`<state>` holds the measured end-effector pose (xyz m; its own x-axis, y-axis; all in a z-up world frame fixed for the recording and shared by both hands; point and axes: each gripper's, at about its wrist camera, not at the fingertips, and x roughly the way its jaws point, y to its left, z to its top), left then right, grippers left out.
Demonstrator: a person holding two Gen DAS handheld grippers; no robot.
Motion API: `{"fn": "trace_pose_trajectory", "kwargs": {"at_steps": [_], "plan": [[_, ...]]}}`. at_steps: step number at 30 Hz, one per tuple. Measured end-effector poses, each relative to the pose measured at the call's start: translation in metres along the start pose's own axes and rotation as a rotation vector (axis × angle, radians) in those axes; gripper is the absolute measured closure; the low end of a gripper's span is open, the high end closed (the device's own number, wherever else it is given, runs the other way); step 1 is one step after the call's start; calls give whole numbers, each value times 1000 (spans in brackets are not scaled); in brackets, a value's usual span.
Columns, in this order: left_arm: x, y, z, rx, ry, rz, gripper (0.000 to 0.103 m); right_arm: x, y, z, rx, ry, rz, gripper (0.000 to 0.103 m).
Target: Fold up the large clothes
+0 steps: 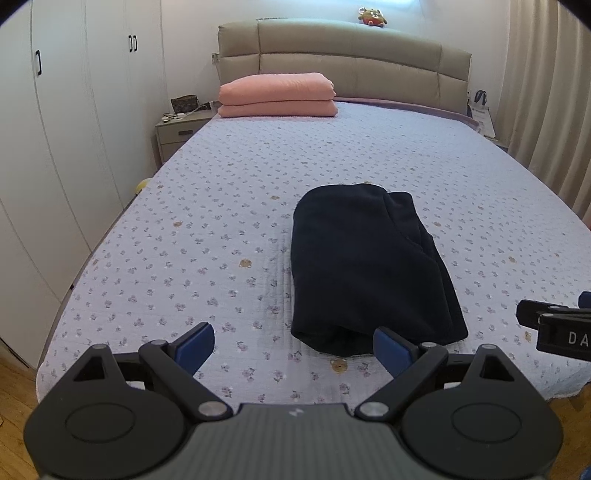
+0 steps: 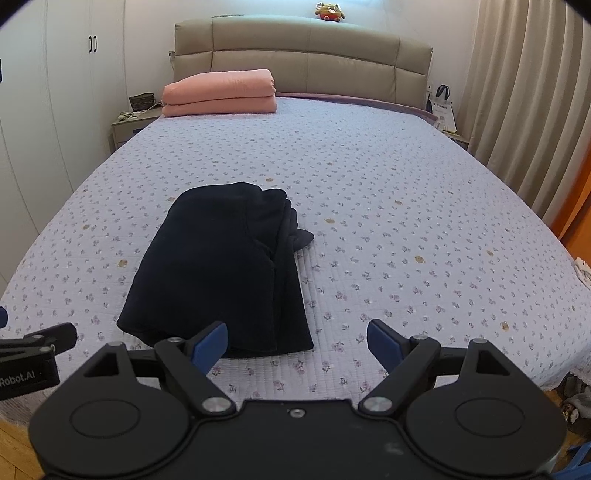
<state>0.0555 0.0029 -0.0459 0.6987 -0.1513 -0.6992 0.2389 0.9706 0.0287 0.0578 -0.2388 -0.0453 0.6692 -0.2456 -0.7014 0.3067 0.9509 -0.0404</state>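
A dark navy garment point(image 1: 365, 269) lies folded into a long bundle on the bed's floral quilt point(image 1: 221, 229); it also shows in the right wrist view point(image 2: 225, 273). My left gripper point(image 1: 293, 347) is open and empty, hovering over the bed's front edge just short of the bundle's near end. My right gripper point(image 2: 297, 341) is open and empty, near the bundle's near right corner. Each gripper's side shows at the other view's edge.
Two folded pink blankets point(image 1: 277, 95) are stacked at the head of the bed by the padded headboard point(image 1: 351, 62). A nightstand point(image 1: 179, 129) and white wardrobes point(image 1: 55, 129) stand left. Curtains point(image 2: 528, 92) hang right. A plush toy point(image 1: 371, 16) sits on the headboard.
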Motion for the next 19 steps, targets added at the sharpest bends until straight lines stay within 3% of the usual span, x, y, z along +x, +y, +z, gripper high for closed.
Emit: {"fn": "trace_pose_trajectory", "kwargs": {"at_steps": [14, 19], "plan": [[5, 1, -2, 17, 17, 7, 8, -1, -1, -3, -6, 10, 5, 5], [0, -1, -5, 39, -28, 33, 10, -1, -2, -3, -9, 10, 6, 5]]}}
